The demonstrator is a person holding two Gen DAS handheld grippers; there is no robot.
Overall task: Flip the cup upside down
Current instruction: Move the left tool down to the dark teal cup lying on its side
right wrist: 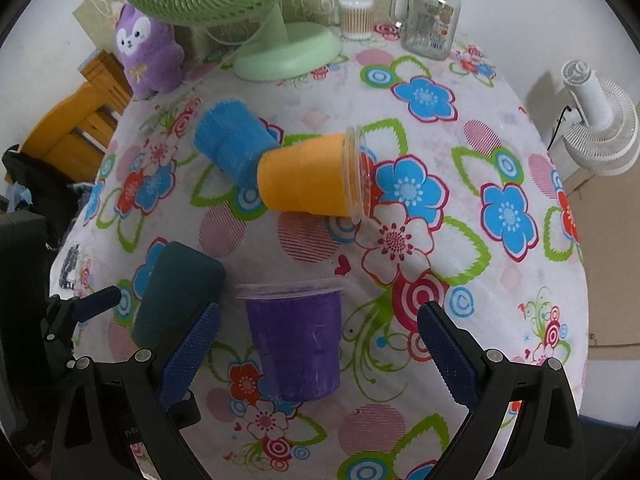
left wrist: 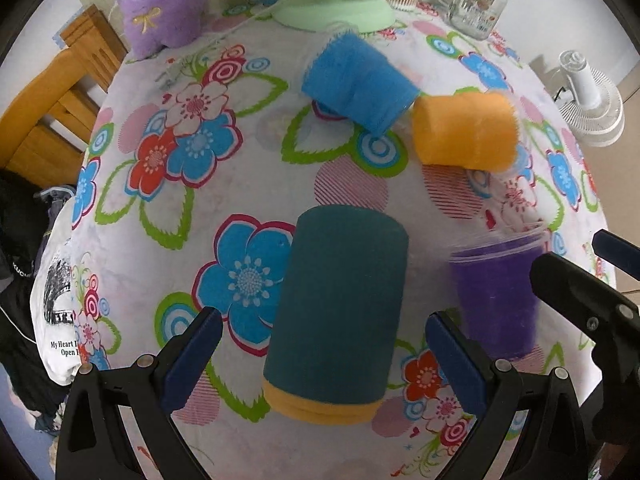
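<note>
A dark teal cup with an orange rim band stands upside down on the floral tablecloth, between the fingers of my open left gripper, which does not touch it. It also shows in the right wrist view. A purple cup stands upright, mouth up, between the fingers of my open right gripper; it also shows in the left wrist view. An orange cup and a blue cup lie on their sides farther back.
A green fan, a purple plush toy, a glass jar mug and a cotton swab box stand at the table's far edge. A white fan is off the table at right, a wooden chair at left.
</note>
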